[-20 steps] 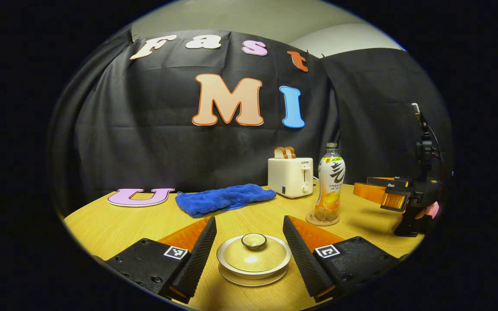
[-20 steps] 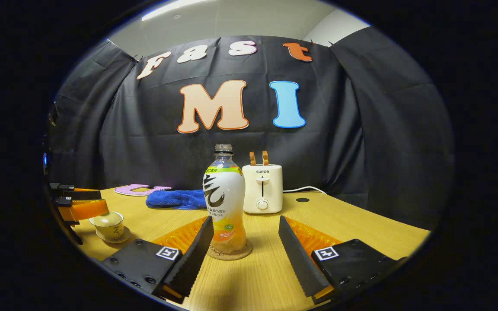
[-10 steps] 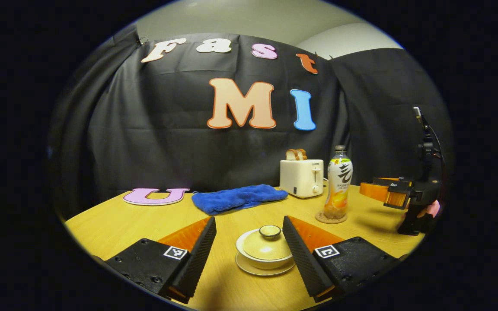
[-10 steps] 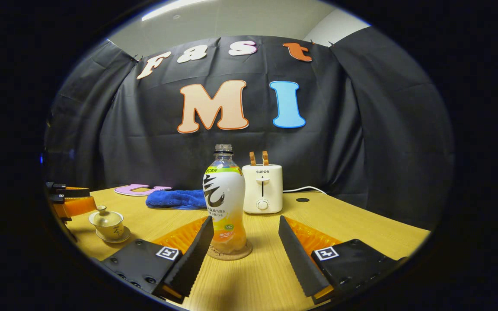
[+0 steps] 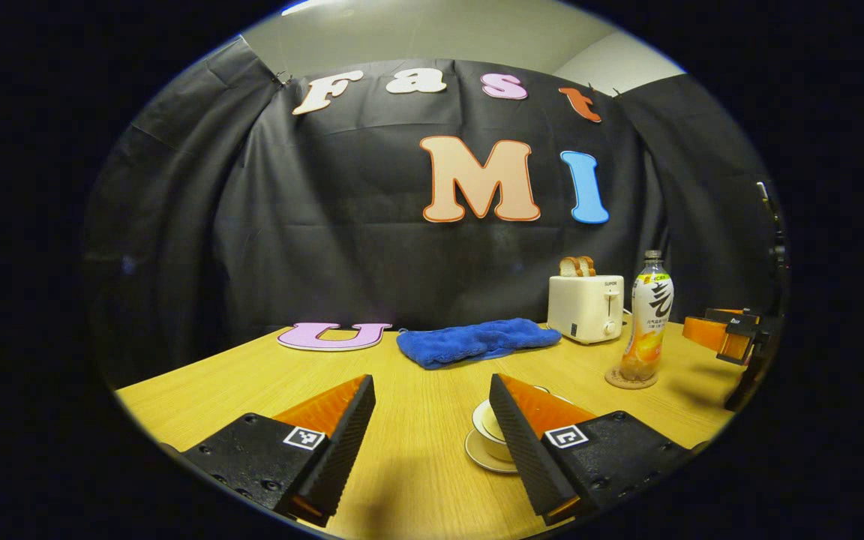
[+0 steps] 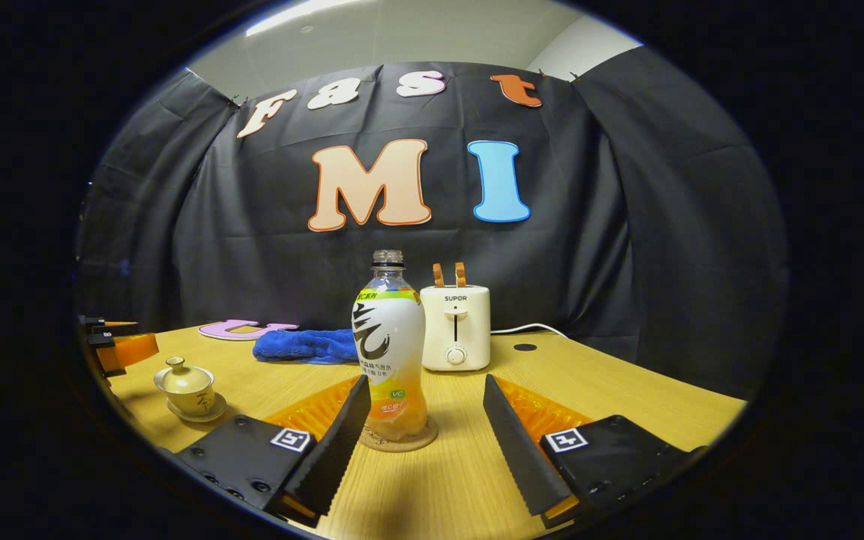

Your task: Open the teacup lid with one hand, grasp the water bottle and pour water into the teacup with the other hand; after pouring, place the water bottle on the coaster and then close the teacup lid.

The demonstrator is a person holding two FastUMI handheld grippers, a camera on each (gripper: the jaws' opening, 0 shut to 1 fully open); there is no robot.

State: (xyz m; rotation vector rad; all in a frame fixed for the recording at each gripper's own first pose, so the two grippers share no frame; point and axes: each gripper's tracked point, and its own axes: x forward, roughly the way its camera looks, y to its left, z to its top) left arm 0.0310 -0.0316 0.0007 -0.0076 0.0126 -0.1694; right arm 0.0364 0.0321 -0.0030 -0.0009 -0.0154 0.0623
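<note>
The pale teacup (image 6: 186, 388) stands on its saucer with its lid (image 6: 181, 371) on, at the left of the right gripper view. In the left gripper view the teacup (image 5: 486, 429) is half hidden behind my own right-hand finger. My left gripper (image 5: 430, 382) is open and holds nothing; it also appears as the left gripper (image 6: 115, 346) beside the cup, apart from it. The water bottle (image 6: 391, 352) stands upright on the round coaster (image 6: 402, 439), uncapped. My right gripper (image 6: 426, 384) is open, and the bottle stands just ahead of its left-hand finger, untouched.
A white toaster (image 6: 454, 328) with toast stands behind the bottle, its cord trailing to the right. A blue cloth (image 6: 301, 346) lies at the back of the wooden table (image 6: 627, 394). The right gripper (image 5: 728, 337) hangs to the right of the bottle (image 5: 649, 319).
My left gripper has drawn back and to the left, away from the teacup, which has slid from between its fingers to behind the right-hand one. The right gripper and bottle have not moved.
</note>
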